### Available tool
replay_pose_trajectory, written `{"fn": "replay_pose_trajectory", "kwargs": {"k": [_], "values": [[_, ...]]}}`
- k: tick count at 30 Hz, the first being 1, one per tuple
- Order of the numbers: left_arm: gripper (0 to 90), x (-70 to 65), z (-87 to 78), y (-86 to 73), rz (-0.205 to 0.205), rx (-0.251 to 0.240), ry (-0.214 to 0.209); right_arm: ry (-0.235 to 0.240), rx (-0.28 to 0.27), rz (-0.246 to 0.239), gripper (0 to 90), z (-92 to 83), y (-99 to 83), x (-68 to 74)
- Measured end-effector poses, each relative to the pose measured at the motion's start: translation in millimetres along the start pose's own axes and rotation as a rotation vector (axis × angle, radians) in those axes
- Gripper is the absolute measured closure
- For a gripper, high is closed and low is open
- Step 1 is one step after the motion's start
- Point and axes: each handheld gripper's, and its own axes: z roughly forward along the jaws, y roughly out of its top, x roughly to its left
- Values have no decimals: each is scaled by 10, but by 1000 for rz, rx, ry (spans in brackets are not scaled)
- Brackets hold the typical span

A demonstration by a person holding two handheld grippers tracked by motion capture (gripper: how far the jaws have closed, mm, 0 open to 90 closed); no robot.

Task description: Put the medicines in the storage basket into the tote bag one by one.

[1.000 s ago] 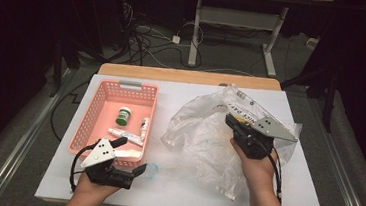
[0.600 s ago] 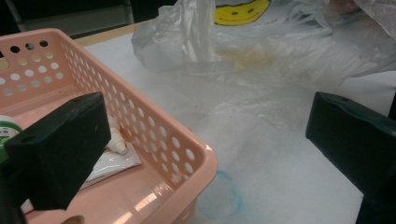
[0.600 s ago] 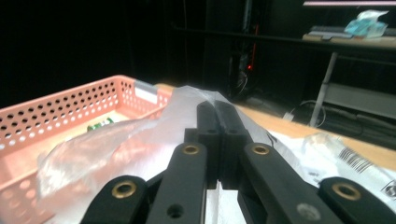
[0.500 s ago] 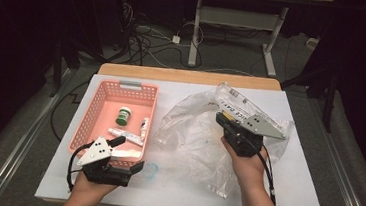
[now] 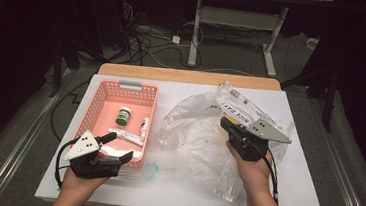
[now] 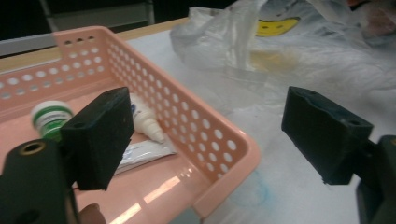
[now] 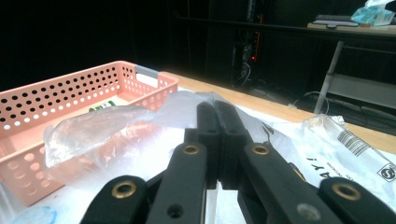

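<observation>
High view: left gripper [image 5: 119,146] seemingly nearer basket [image 5: 102,101].

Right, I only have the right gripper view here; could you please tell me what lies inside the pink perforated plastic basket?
Observer: A small green jar with a white lid, a white tube and a flat white sachet lie in the pink perforated plastic basket.
Operator: Thank you. Where is the left gripper?
Observer: The left gripper is at the basket's near right corner. Its jaws are open and have just been closing, with the corner between them untouched.
Operator: Anything on the clear plastic bag?
Observer: The clear plastic bag bears a yellow smiley face print.
</observation>
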Motion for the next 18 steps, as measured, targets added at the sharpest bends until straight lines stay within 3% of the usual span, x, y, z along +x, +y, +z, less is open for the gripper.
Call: {"fn": "replay_pose_trajectory", "kwargs": {"k": [6,9,13,18], "values": [[0,162,-33,31,-46,5,78,4,-6,-8,900,-25,11,-18],[0,206,-31,34,-61,8,91,2,-9,0,900,-39,12,-40],[0,227,-17,47,-59,14,96,0,-9,1,900,-55,14,-55],[0,333,16,130,-118,18,77,1,-13,4,900,-65,16,-63]]}}
